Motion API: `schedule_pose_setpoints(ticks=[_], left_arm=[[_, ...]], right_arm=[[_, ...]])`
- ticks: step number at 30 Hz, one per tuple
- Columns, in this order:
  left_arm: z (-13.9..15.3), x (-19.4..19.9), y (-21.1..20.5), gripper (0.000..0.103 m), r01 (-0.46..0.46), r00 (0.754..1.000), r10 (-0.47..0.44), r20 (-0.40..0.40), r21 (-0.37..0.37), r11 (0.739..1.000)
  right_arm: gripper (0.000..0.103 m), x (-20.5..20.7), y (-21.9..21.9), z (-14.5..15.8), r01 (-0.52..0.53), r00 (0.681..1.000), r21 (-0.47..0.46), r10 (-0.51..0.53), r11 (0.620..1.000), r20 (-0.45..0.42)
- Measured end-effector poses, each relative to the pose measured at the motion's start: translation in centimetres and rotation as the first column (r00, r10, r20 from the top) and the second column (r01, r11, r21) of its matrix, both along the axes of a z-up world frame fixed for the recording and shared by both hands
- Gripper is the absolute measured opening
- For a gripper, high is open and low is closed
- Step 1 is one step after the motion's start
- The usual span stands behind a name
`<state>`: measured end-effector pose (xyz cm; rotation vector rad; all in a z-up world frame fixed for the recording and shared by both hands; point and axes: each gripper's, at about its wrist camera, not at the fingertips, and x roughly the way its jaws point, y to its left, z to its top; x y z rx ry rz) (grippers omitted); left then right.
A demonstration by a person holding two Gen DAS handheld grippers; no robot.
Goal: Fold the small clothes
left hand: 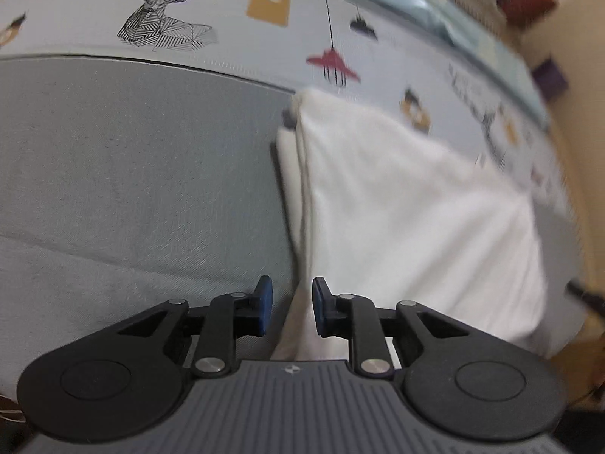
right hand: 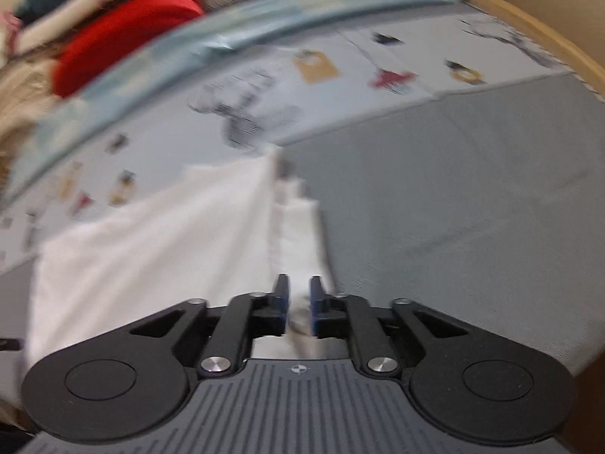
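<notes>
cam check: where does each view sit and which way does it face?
Left wrist: on the left gripper, angled down at the white garment's left edge; only its own fingers show.
Right wrist: on the right gripper, angled down at the garment's right edge; only its own fingers show.
Shared: garment, grey sheet, patterned bedding.

Soft even light, motion-blurred fisheye edges
</notes>
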<state>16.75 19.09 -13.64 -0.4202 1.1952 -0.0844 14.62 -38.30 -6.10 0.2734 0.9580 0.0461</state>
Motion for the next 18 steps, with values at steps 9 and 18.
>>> schedule_pose_setpoints(ticks=[9,18], left_arm=[[-1.7,2.5,-0.6,0.051,-0.065,0.998,0.066,0.007,-0.067,0.996],[-5.0,5.0,-1.3,0.051,-0.047,0.997,0.043,-0.062,-0.075,0.996]], right_arm=[[0.019,2.5,5.4,-3.7,-0.215,0.975,-0.088,0.208,0.973,-0.084],[0.020,2.9,4.6,-3.0,-0.131,0.988,-0.237,0.107,0.963,-0.113]])
